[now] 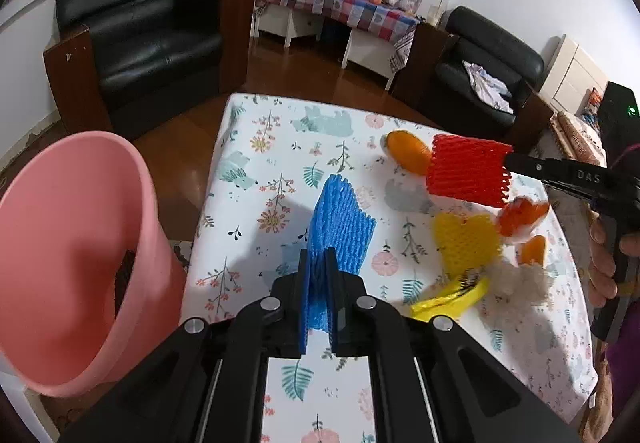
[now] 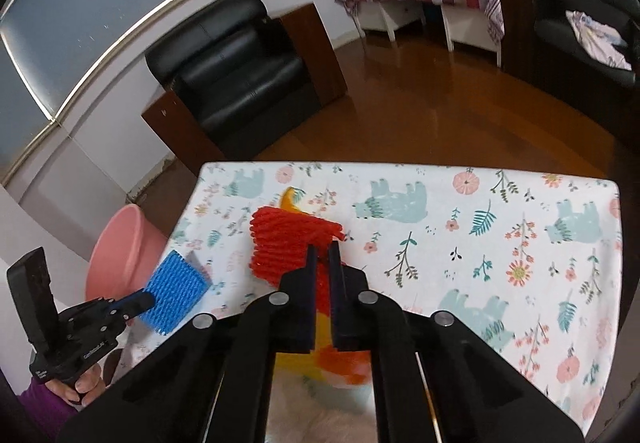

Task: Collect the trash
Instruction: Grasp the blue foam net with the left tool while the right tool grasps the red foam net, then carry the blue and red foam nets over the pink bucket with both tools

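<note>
Blue foam net [image 1: 340,227] clamped in left tongs [image 1: 319,259], red foam net [image 2: 292,247] in right tongs [image 2: 324,255].

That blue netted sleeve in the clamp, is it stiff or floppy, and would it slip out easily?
The blue foam net probably is soft yet springy: it stands out past the left gripper without drooping. It looks very light for its size, being an open mesh. Slipping seems unlikely, since the shut jaws visibly squash it flat.

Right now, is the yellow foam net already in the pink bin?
No. The yellow foam net lies on the table, right of the pink bin.
</note>
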{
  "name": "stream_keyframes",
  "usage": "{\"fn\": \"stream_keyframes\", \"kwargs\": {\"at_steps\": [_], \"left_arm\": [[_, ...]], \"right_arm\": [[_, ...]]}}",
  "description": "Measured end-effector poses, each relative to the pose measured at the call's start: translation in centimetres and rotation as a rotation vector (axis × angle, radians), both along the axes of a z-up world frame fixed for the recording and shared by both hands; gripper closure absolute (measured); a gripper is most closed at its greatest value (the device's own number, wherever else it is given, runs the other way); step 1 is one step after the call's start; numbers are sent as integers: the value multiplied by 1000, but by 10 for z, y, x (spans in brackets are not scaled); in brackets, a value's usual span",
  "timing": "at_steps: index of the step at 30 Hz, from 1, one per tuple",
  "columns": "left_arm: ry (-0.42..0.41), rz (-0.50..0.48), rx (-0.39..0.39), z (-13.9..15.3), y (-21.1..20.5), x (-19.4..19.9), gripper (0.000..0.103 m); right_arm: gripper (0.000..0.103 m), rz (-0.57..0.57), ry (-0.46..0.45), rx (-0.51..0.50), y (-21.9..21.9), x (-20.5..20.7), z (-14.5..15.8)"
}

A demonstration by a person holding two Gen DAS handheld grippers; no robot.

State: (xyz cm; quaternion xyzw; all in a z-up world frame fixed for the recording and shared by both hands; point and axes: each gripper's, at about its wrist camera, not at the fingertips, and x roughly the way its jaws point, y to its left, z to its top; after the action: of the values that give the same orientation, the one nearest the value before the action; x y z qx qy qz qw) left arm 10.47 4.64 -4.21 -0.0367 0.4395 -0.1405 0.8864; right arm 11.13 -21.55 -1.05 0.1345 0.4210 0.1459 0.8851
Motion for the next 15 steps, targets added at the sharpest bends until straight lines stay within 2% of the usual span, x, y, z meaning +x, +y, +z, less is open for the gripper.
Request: {"fn": "stream_keyframes", "kwargs": {"at_steps": [8, 15], "left_arm": [[-65, 14, -26, 30, 10, -27, 97], [-115, 64, -49, 53, 30, -48, 97]], "right_arm": [[98, -17, -82, 0, 5, -38, 35], [98, 16, -142, -22, 30, -62, 59]]}}
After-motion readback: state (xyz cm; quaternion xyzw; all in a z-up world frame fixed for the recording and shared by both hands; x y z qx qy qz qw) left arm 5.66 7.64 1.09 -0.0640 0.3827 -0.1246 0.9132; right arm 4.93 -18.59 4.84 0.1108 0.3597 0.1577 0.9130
